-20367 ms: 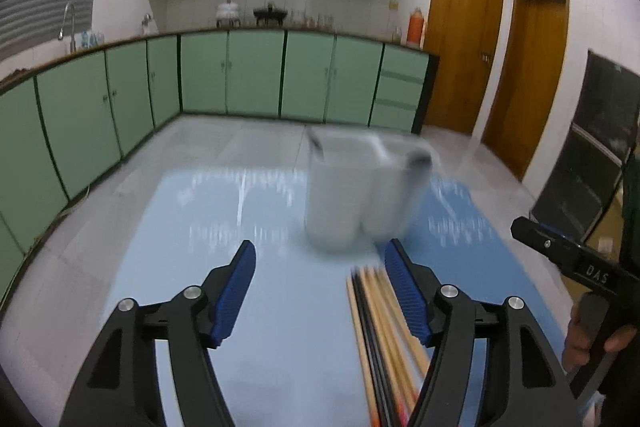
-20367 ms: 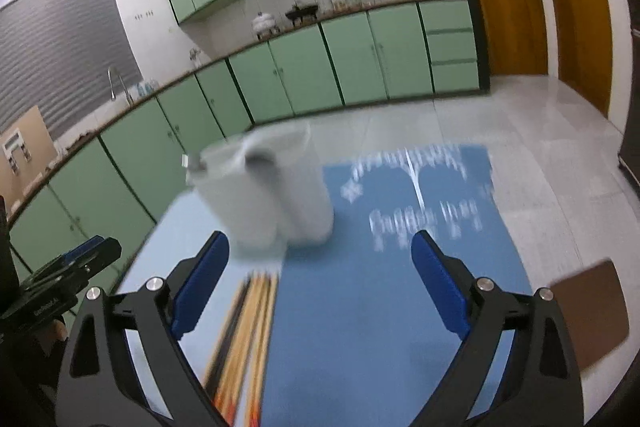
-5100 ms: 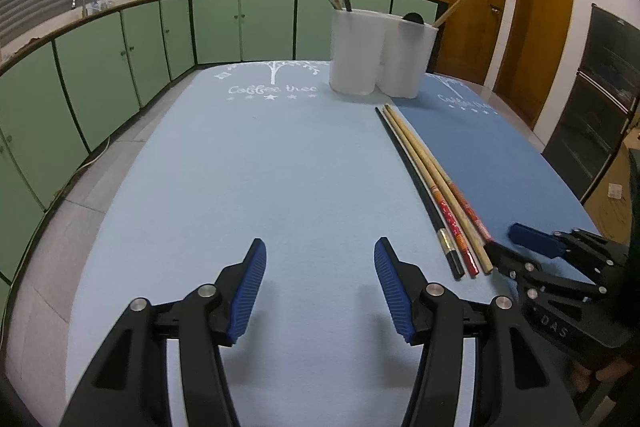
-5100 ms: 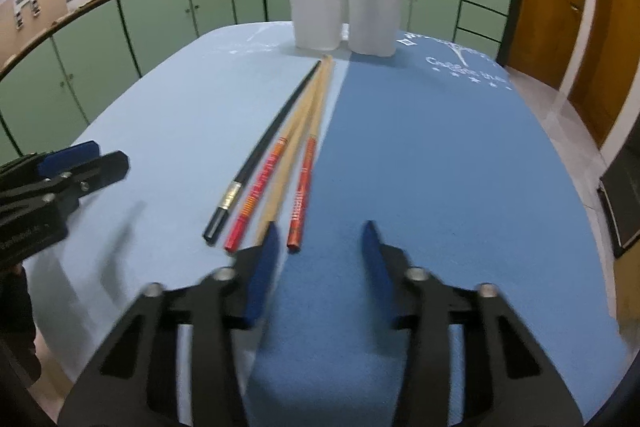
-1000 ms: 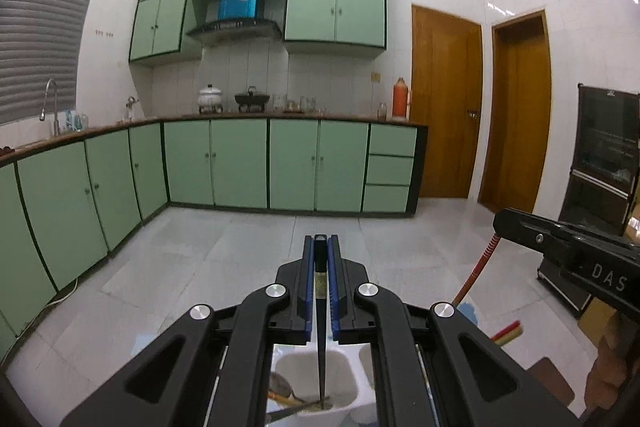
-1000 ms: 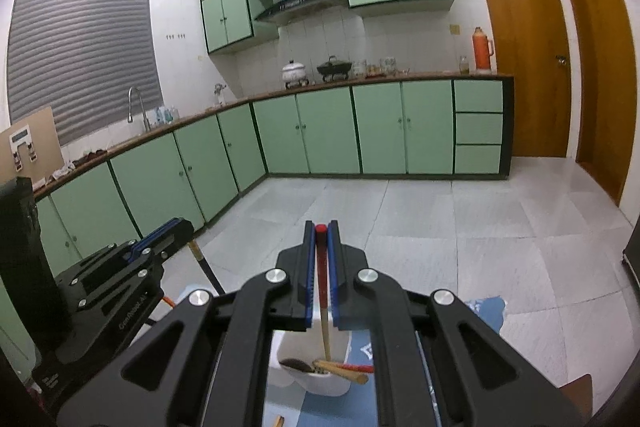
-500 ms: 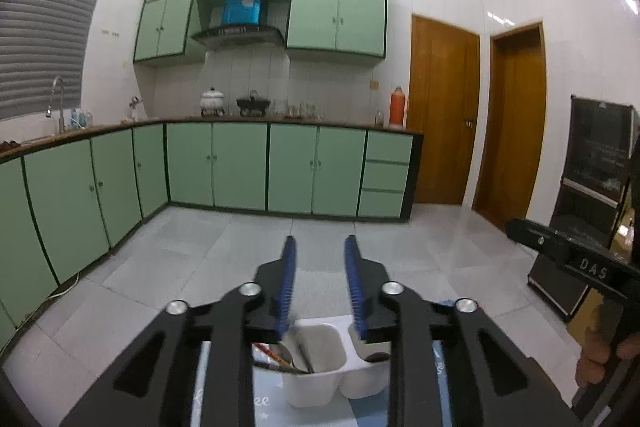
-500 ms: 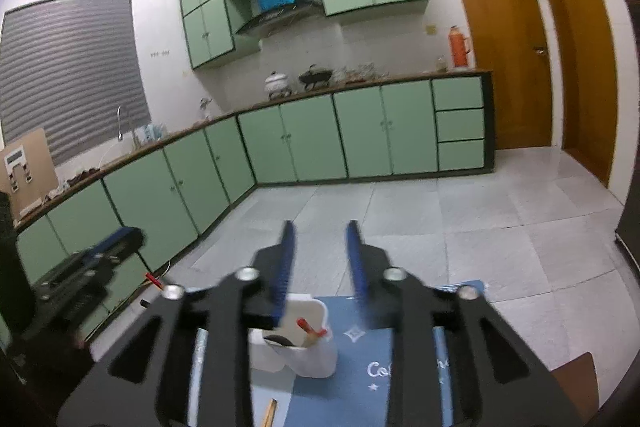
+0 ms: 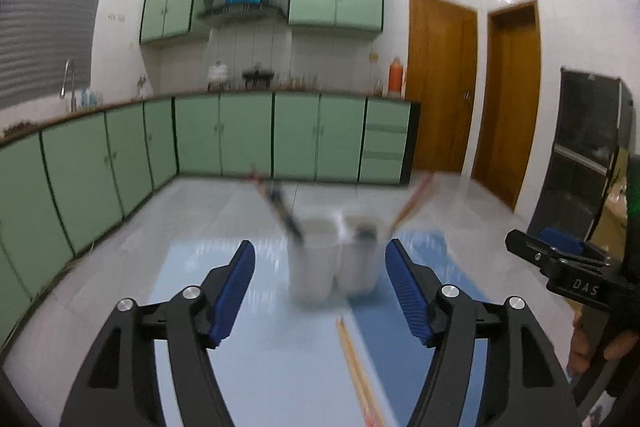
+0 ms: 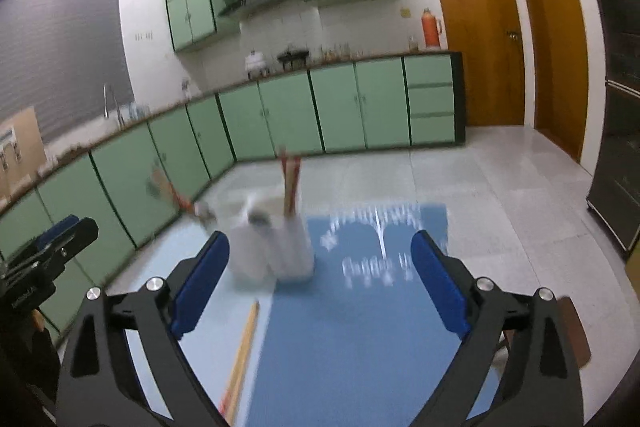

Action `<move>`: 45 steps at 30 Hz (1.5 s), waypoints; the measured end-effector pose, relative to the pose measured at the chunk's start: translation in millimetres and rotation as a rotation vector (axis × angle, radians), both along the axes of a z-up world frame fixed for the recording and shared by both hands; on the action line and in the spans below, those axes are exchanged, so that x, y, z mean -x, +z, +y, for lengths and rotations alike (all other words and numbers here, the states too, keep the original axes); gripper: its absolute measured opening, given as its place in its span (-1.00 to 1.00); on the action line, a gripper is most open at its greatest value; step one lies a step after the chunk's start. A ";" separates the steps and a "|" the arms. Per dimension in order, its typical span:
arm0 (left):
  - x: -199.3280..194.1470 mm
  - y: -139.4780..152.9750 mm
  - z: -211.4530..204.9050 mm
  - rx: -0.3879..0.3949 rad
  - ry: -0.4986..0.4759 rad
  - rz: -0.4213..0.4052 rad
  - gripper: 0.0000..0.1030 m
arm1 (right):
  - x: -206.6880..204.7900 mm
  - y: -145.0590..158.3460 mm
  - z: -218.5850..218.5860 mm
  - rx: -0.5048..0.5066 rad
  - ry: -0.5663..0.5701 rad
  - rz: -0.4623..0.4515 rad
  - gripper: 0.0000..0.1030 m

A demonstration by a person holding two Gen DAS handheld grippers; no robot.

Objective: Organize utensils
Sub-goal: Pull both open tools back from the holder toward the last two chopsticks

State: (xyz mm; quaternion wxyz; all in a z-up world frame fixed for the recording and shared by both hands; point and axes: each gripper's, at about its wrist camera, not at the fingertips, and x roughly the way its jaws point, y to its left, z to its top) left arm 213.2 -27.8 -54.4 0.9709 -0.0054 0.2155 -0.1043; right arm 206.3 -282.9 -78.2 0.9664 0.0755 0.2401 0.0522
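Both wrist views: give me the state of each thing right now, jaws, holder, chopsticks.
left gripper: jaws open, empty.
right gripper: jaws open, empty.
white holder: upright on the table, two cups side by side.
chopsticks in holder: leaning out of the cups.
loose chopsticks: lying flat on the table.

Motion-blurred holder cups [image 9: 334, 259] and chopsticks [image 9: 360, 375]

White twin utensil holder [image 9: 334, 267], tan chopsticks [image 9: 356, 367], blue mat [image 10: 352, 327] with white lettering, mint-green cabinets [image 10: 340, 107], blue gripper pads [image 9: 234, 291].
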 end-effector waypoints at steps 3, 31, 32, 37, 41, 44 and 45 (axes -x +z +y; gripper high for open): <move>9.6 -28.6 7.3 -0.013 0.018 0.076 0.29 | 14.4 -26.7 9.0 0.018 0.012 0.067 0.74; 69.9 -140.3 43.4 -0.102 0.079 0.316 0.29 | 84.8 -139.6 85.9 0.111 0.088 0.263 0.60; 71.5 -142.3 46.6 -0.100 0.085 0.320 0.29 | 85.3 -140.6 86.4 0.111 0.089 0.265 0.59; 75.2 -150.2 60.6 -0.079 0.112 0.340 0.29 | 85.7 -142.8 94.1 0.125 0.088 0.264 0.42; 77.3 -151.7 66.5 -0.062 0.118 0.342 0.29 | 85.7 -145.5 101.6 0.148 0.098 0.272 0.29; 78.9 -152.3 68.0 -0.055 0.116 0.340 0.29 | 85.9 -148.0 107.2 0.163 0.111 0.283 0.17; 79.5 -152.4 68.8 -0.051 0.115 0.340 0.29 | 86.1 -148.6 108.6 0.165 0.114 0.286 0.13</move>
